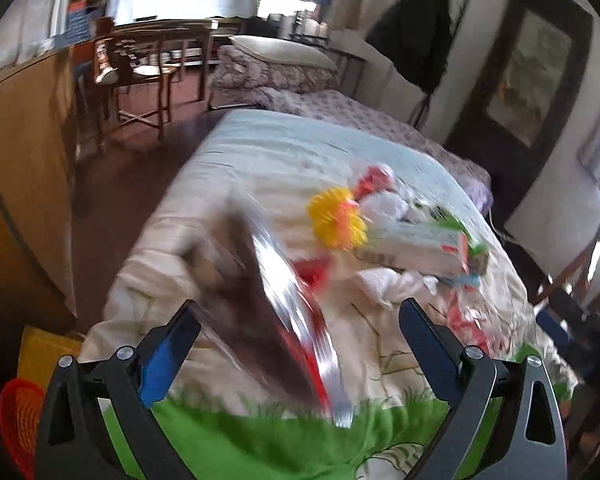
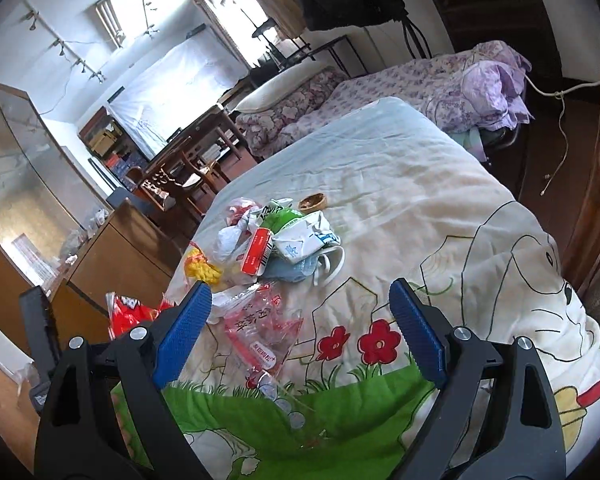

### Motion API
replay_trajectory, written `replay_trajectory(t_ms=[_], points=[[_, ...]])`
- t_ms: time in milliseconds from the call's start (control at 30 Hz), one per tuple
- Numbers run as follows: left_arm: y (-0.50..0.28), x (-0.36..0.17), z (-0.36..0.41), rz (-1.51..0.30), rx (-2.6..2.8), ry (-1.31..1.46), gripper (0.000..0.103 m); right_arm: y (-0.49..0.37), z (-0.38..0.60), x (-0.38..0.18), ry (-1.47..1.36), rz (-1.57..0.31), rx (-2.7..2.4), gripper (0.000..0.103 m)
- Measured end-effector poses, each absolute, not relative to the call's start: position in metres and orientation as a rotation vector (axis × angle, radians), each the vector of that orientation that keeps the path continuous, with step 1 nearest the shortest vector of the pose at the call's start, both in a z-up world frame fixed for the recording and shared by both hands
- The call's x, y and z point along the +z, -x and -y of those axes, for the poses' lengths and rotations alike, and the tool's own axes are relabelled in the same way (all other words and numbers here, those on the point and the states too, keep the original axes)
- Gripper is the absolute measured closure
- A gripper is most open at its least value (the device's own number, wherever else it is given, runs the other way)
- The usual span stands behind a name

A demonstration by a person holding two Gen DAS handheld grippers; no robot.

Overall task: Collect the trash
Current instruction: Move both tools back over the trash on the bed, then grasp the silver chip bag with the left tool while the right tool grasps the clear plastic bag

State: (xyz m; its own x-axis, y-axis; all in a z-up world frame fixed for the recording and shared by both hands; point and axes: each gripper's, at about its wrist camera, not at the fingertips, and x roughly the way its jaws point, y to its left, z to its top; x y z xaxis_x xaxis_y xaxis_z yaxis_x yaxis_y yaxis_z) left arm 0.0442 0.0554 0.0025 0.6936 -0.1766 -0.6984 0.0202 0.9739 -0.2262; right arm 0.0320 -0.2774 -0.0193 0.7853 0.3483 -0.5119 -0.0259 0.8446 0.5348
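Trash (image 2: 276,240) is lying heaped on the quilt (image 2: 420,200) ahead of my right gripper (image 2: 300,332), which I'm holding wide, empty; left gripper (image 1: 300,344) is gaping around a blurred foil bag (image 1: 284,304).

Both handheld tools share one build. The left gripper (image 1: 300,320) has two black angled arms with triangular cut-outs, round silver screws at the pivots, and blue textured pads (image 1: 168,354) lining the inner faces (blurred in this view). The right gripper (image 2: 300,312) looks the same, its blue ridged pads (image 2: 416,332) sharply visible.
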Motion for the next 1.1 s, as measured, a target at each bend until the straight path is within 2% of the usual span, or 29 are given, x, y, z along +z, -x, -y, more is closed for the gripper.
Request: replay_trajectory(t_ms=[200, 533, 700, 767, 833, 933, 1033, 1100], points=[[-0.045, 0.012, -0.074, -0.781, -0.057, 0.242, 0.006, -0.032, 0.274, -0.02, -0.523, -0.652, 0.222, 0.016], [-0.045, -0.017, -0.069, -0.94, -0.09, 0.306, 0.006, -0.036, 0.271, -0.026, -0.521, -0.684, 0.235, 0.016], [-0.048, -0.02, -0.062, -0.95, -0.098, 0.286, 0.009, -0.037, 0.266, -0.027, -0.51, -0.698, 0.245, 0.016], [-0.048, -0.018, -0.056, -0.943, -0.121, 0.26, 0.019, -0.037, 0.265, -0.028, -0.508, -0.702, 0.247, 0.016], [-0.048, -0.018, -0.049, -0.944, -0.157, 0.241, 0.039, -0.037, 0.264, -0.028, -0.507, -0.705, 0.248, 0.016], [-0.046, -0.017, -0.045, -0.932, -0.181, 0.227, 0.06, -0.038, 0.261, -0.028, -0.496, -0.711, 0.255, 0.016], [-0.042, -0.013, -0.045, -0.896, -0.211, 0.239, 0.067, -0.039, 0.253, -0.03, -0.469, -0.729, 0.271, 0.016], [-0.037, -0.006, -0.045, -0.848, -0.236, 0.25, 0.068, -0.039, 0.245, -0.031, -0.431, -0.744, 0.278, 0.016]])
